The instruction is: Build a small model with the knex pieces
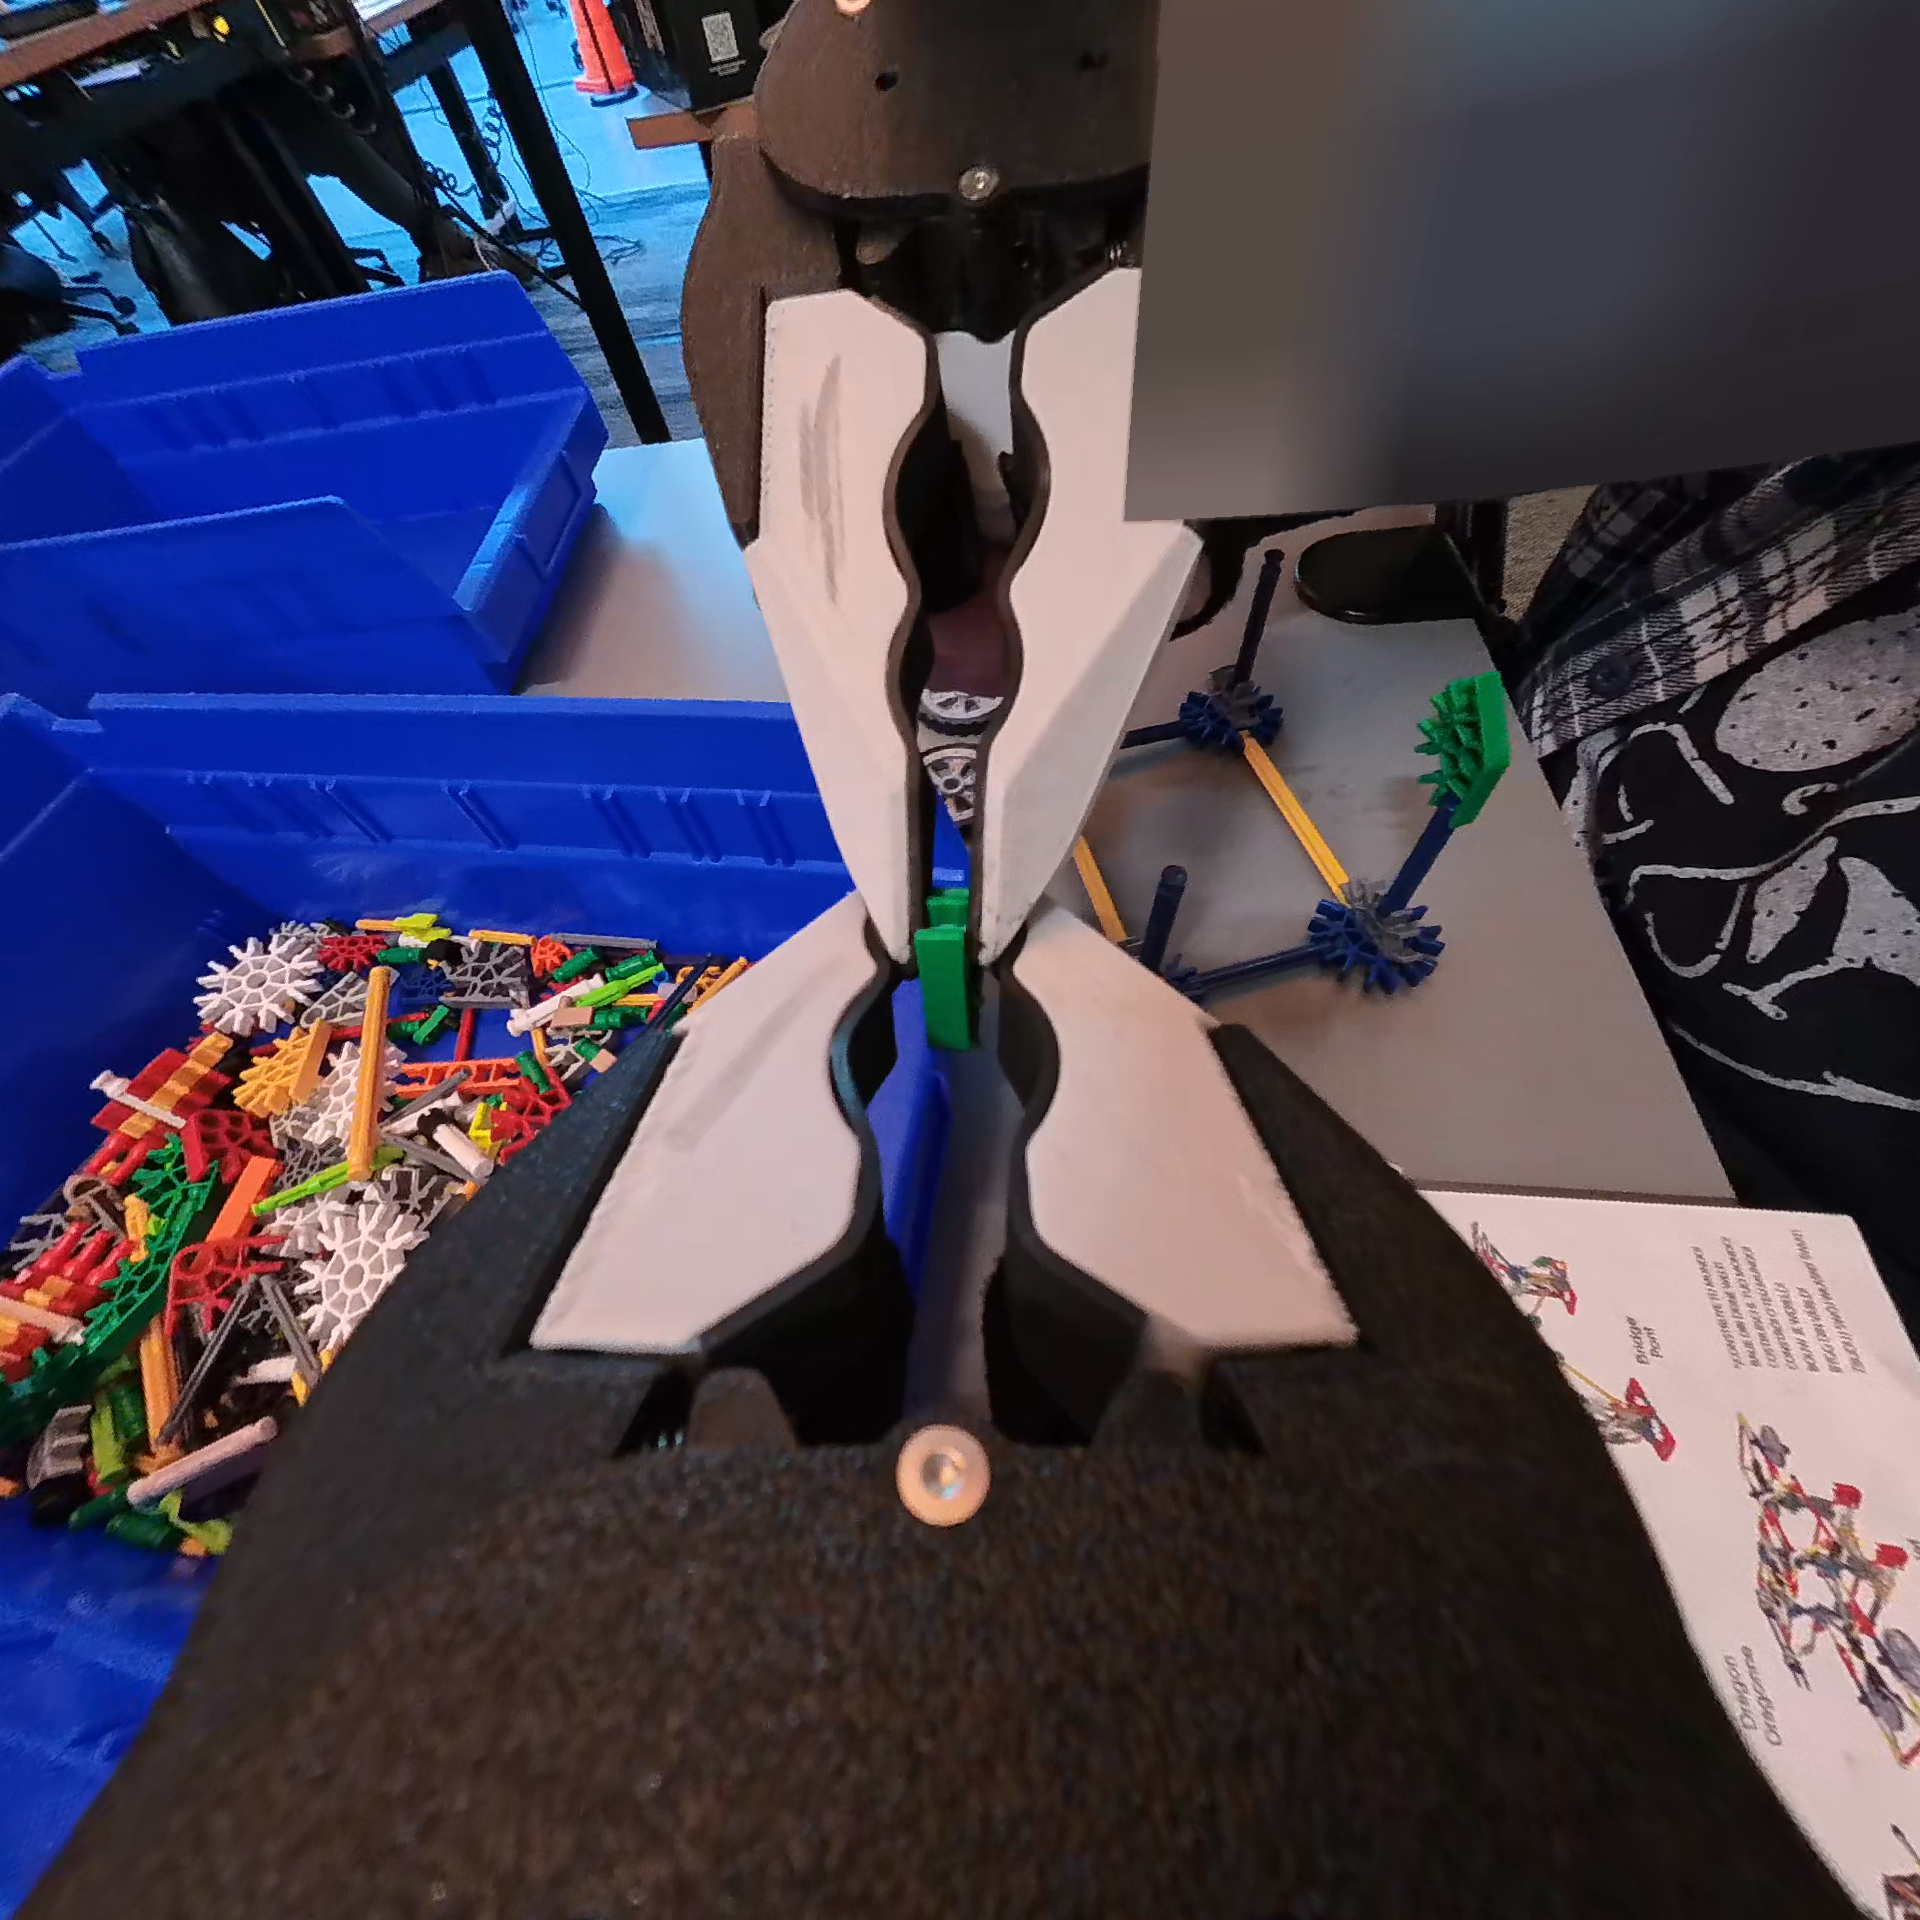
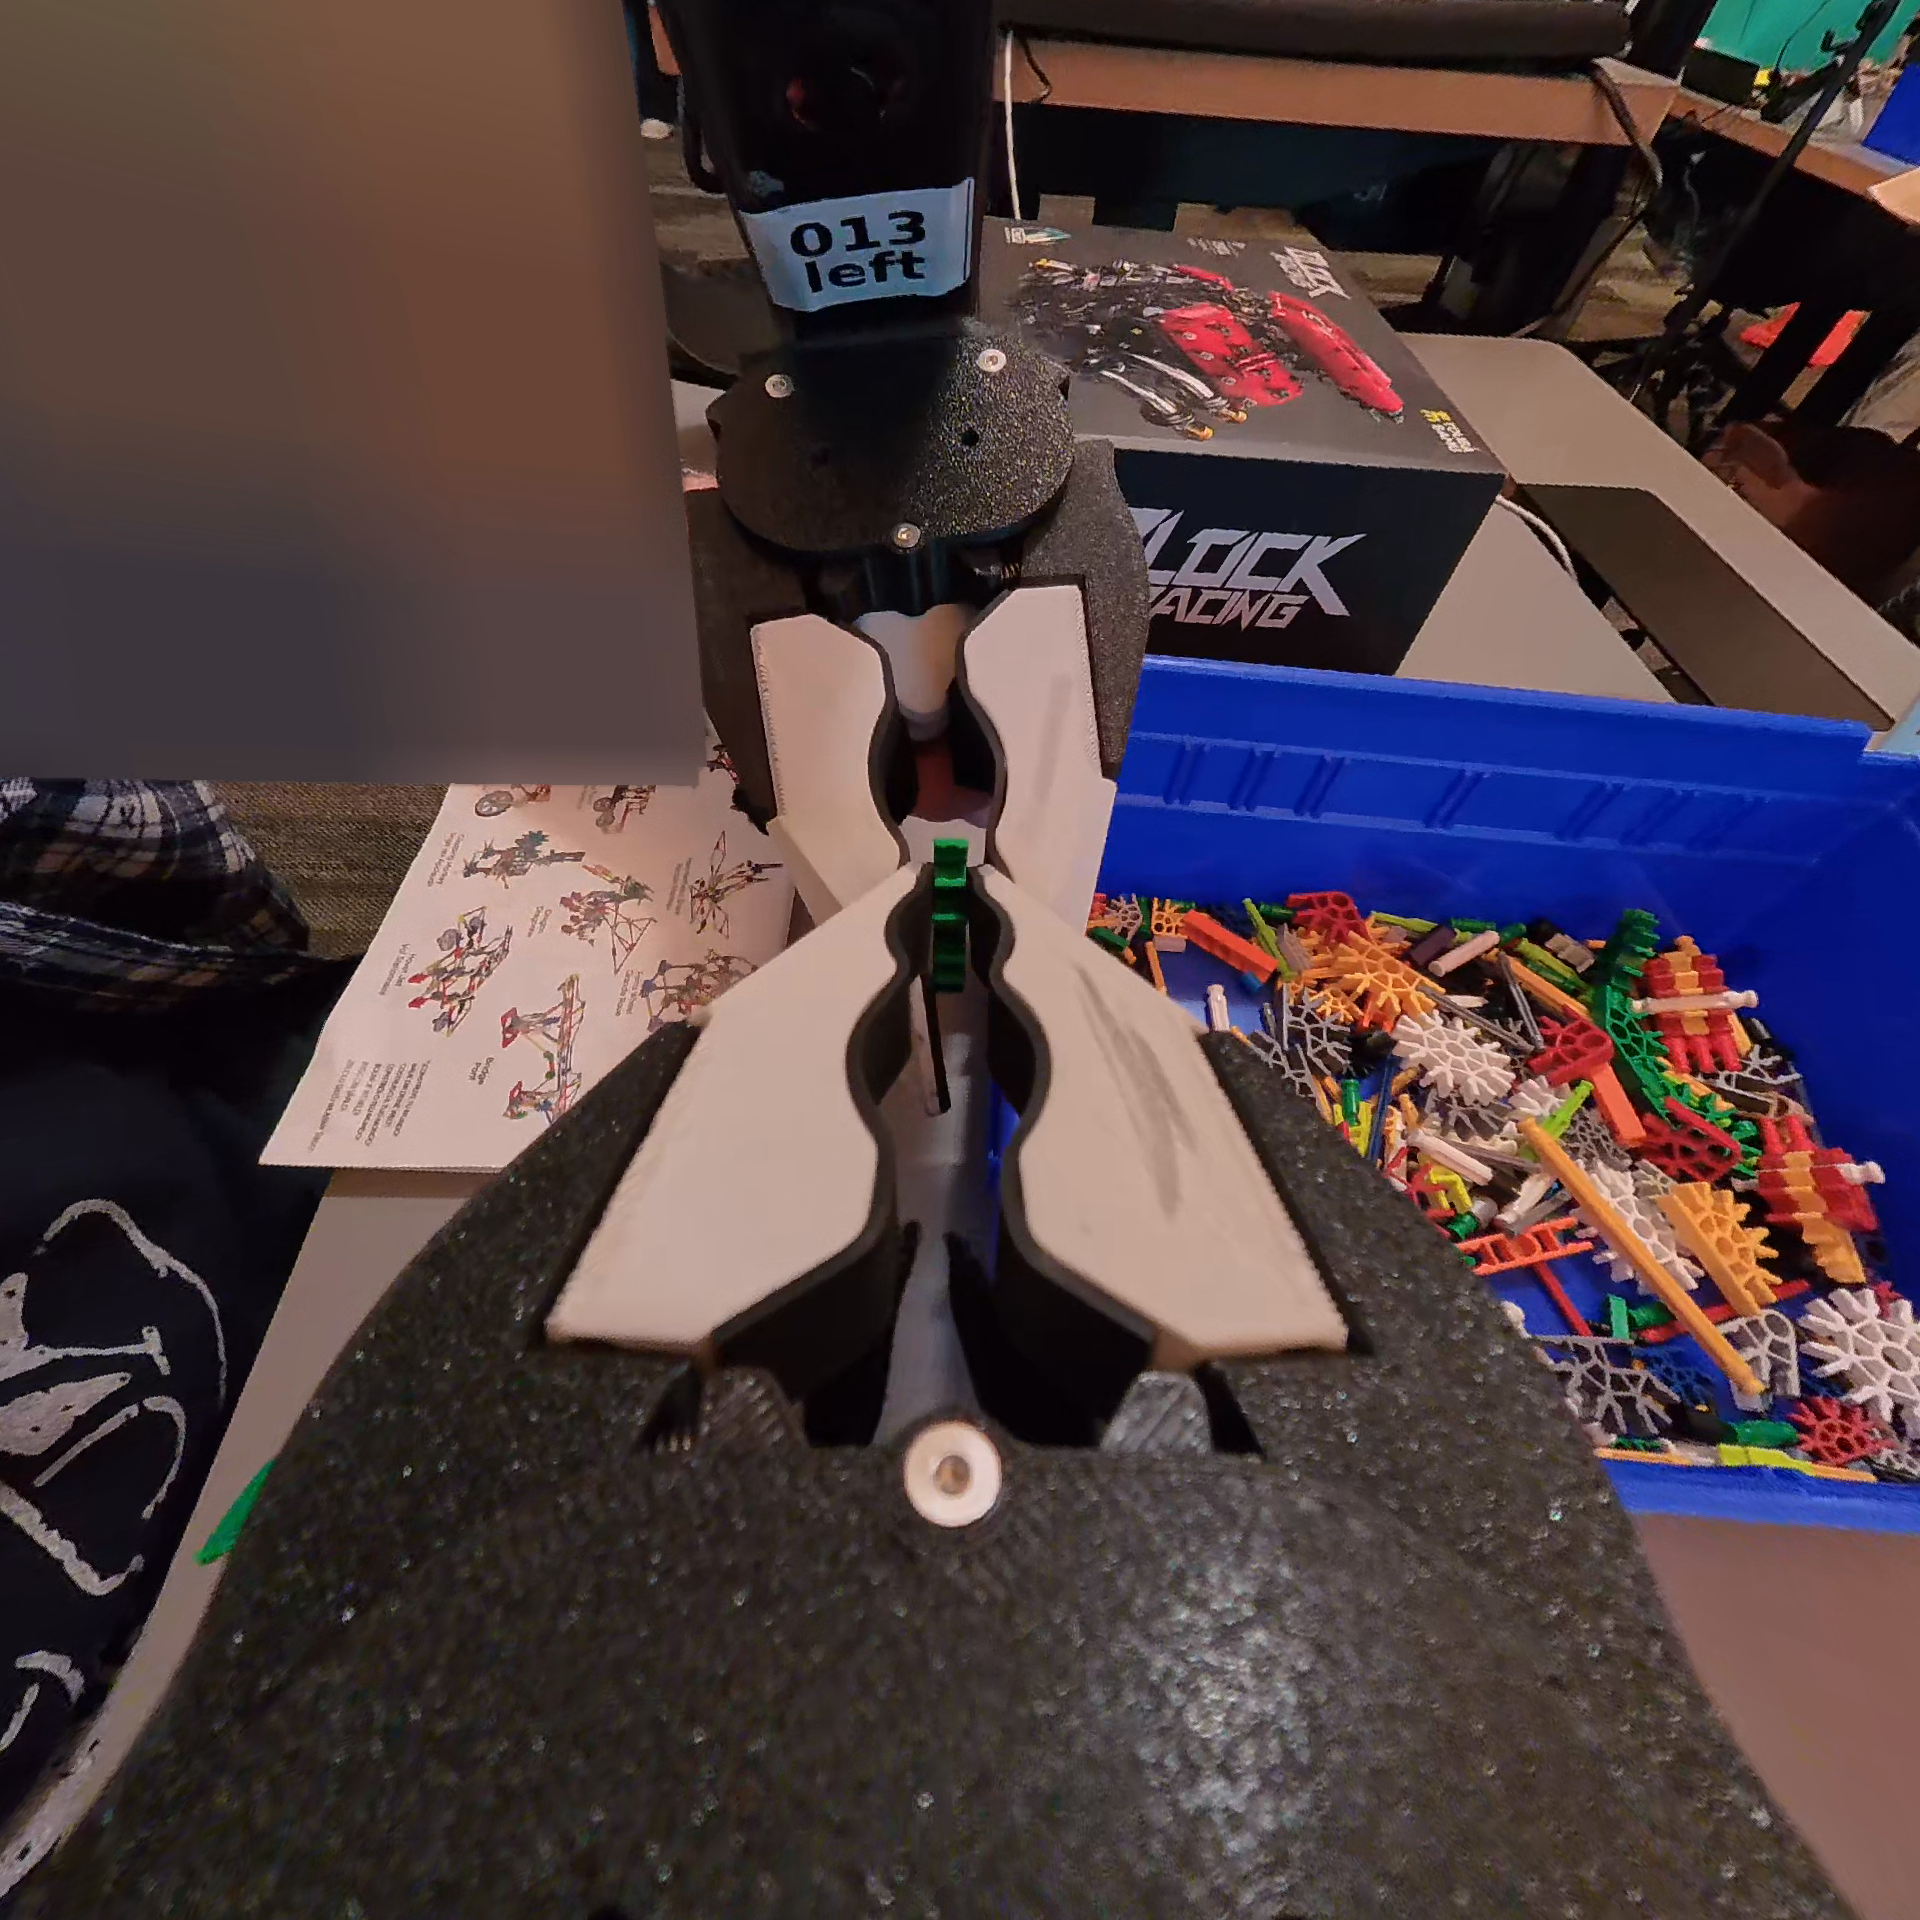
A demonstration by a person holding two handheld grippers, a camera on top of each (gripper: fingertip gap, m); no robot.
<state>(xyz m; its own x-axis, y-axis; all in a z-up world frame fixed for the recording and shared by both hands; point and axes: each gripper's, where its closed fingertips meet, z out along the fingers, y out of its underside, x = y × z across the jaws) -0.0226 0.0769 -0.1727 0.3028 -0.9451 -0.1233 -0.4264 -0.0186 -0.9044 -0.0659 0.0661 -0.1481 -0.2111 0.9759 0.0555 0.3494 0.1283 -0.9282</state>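
Note:
My two grippers meet tip to tip above the edge of a blue bin. A small green connector piece [image 1: 948, 982] is pinched between them. My left gripper [image 1: 945, 961] has its white fingers closed around the near end of it. My right gripper [image 2: 948, 891] grips the same green connector [image 2: 949, 920], and a thin dark rod [image 2: 939, 1049] runs back from it between the fingers. The right gripper also shows in the left wrist view [image 1: 948, 930], coming down from above. The left gripper shows across in the right wrist view [image 2: 948, 857].
A blue bin [image 1: 468, 810] holds a heap of coloured construction pieces [image 1: 270, 1164], also seen in the right wrist view [image 2: 1558, 1122]. A partial build of blue connectors, yellow rods and a green connector [image 1: 1351, 894] lies on the grey table. An instruction sheet [image 2: 520, 966], a black box [image 2: 1278, 499], more blue bins [image 1: 291, 468] and a person's dark printed shirt [image 1: 1766, 883] stand around. My hands' fingertips stand some 4 cm from each other.

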